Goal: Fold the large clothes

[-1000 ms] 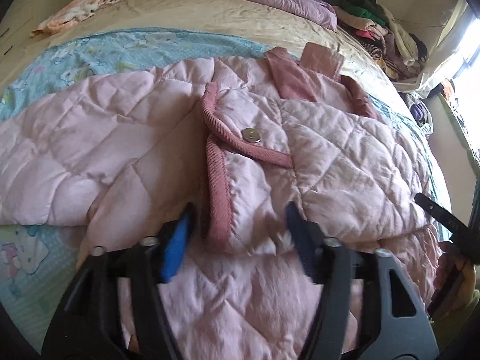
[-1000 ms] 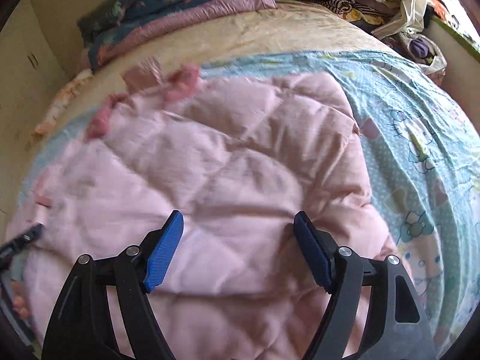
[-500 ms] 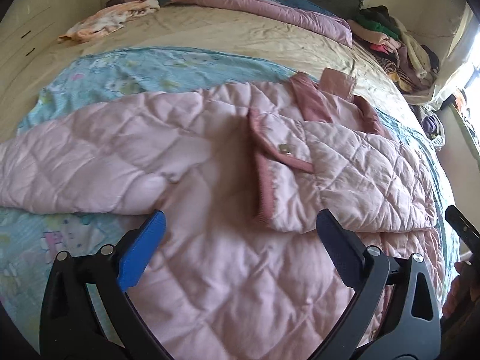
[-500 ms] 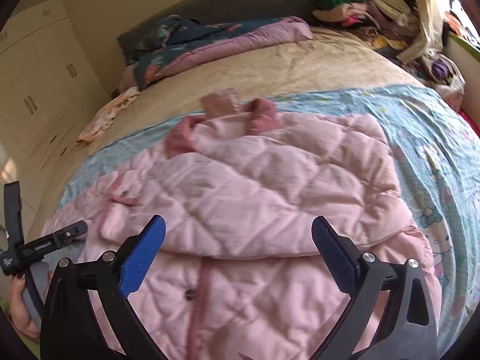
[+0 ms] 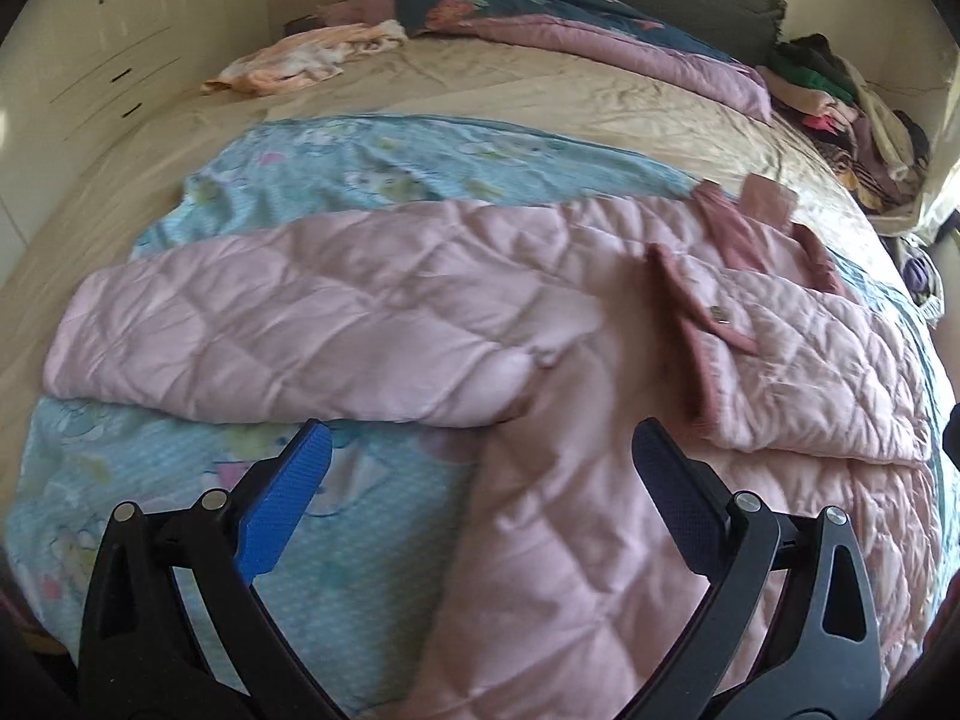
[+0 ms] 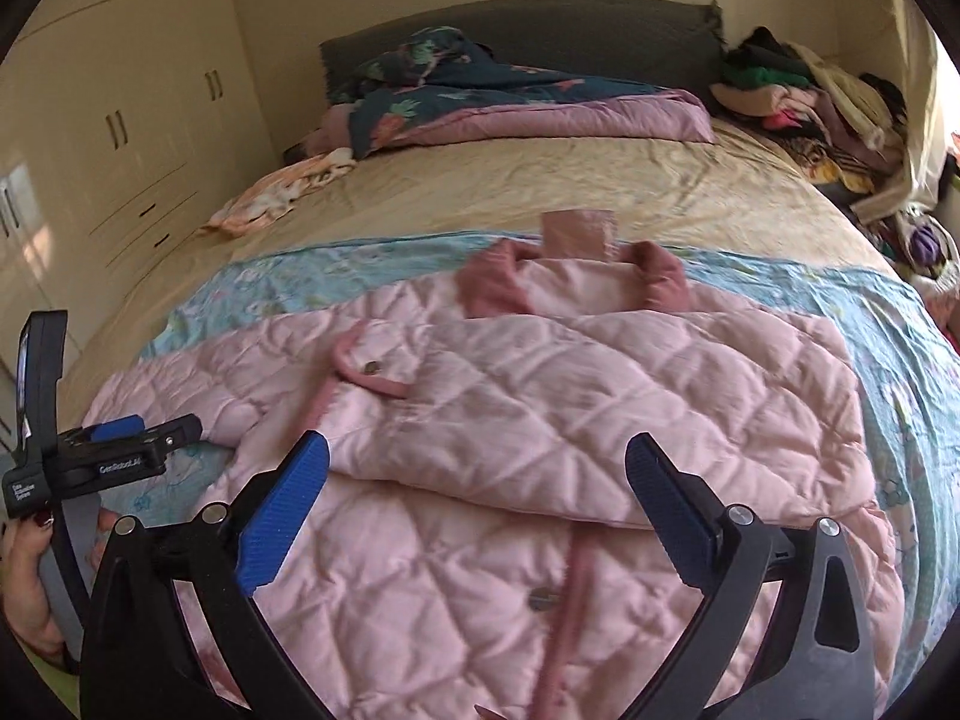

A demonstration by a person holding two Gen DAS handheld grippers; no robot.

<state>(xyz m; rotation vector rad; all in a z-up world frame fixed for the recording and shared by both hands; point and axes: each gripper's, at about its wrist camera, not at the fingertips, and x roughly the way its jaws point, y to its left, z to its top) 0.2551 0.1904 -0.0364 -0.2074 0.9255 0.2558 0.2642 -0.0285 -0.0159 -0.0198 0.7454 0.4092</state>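
Lying flat on the blue sheet (image 6: 900, 324) across the bed (image 6: 540, 180), the pink quilted jacket (image 6: 456, 570) has 1 sleeve (image 6: 600, 396) folded over its chest, the cuff with a metal snap (image 6: 372, 367) ending near the middle. The other sleeve (image 5: 288, 336) stretches straight out to the side, unfolded, over the sheet. A darker pink collar (image 6: 498, 282) sits at the far end.

Both tools hang above the jacket with nothing between their blue pads. The left gripper (image 5: 480, 468) has its jaws spread wide over the seam where the outstretched sleeve meets the body. The right gripper (image 6: 477, 468) is just as wide, over the folded sleeve's lower edge. From the right wrist view, the left gripper's handle appears at the far left, held by a hand (image 6: 27, 588).

A heap of clothes (image 6: 810, 108) fills the far corner; its items are hard to tell apart.
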